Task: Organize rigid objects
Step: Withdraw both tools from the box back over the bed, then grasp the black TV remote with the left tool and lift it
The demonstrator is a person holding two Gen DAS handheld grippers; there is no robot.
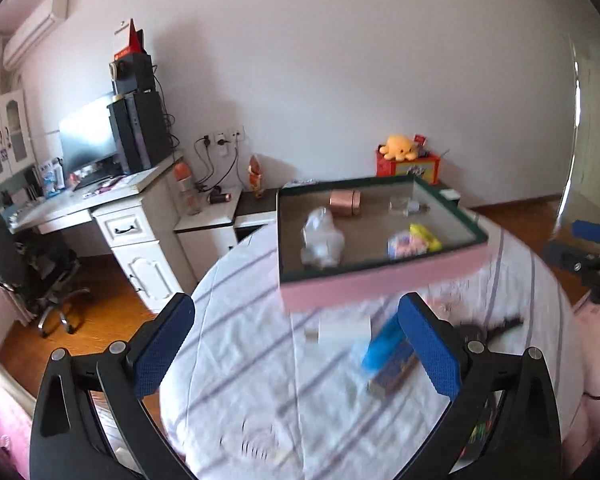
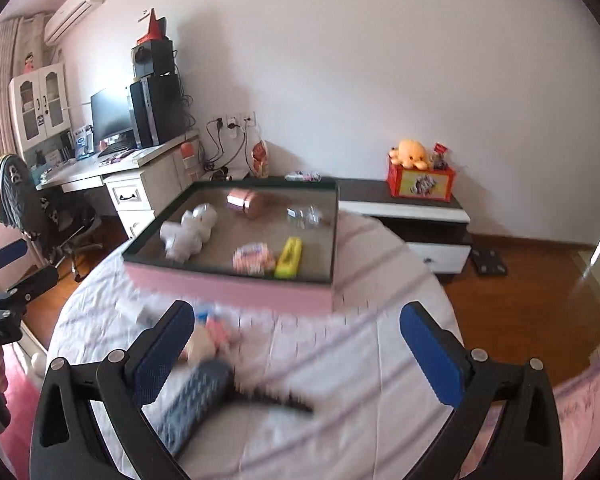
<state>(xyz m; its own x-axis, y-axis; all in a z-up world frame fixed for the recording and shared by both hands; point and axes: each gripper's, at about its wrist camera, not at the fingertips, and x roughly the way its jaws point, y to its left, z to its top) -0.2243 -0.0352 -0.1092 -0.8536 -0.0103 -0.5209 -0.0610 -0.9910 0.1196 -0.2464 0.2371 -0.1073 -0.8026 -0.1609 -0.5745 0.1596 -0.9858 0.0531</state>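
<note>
A shallow pink box (image 1: 380, 276) (image 2: 228, 286) with a dark rim rests on a round table under a white striped cloth. Inside lie a copper tin (image 1: 345, 201) (image 2: 246, 200), a crumpled clear bag (image 1: 320, 240) (image 2: 188, 234), a yellow item (image 1: 426, 236) (image 2: 289, 258), a pink-and-white packet (image 2: 254, 258) and a clear glass piece (image 1: 406, 205). My left gripper (image 1: 296, 344) is open above the cloth, with a blue tube (image 1: 382, 346) and a white box (image 1: 342, 330) beyond its fingers. My right gripper (image 2: 296, 350) is open over a dark remote (image 2: 194, 404) and a black comb (image 2: 280, 400).
A white desk (image 1: 80, 204) with a monitor and computer tower stands at the left, an office chair (image 1: 40, 272) before it. A low cabinet (image 2: 412, 204) by the wall carries a red box with an orange plush toy (image 2: 412, 152). Wooden floor surrounds the table.
</note>
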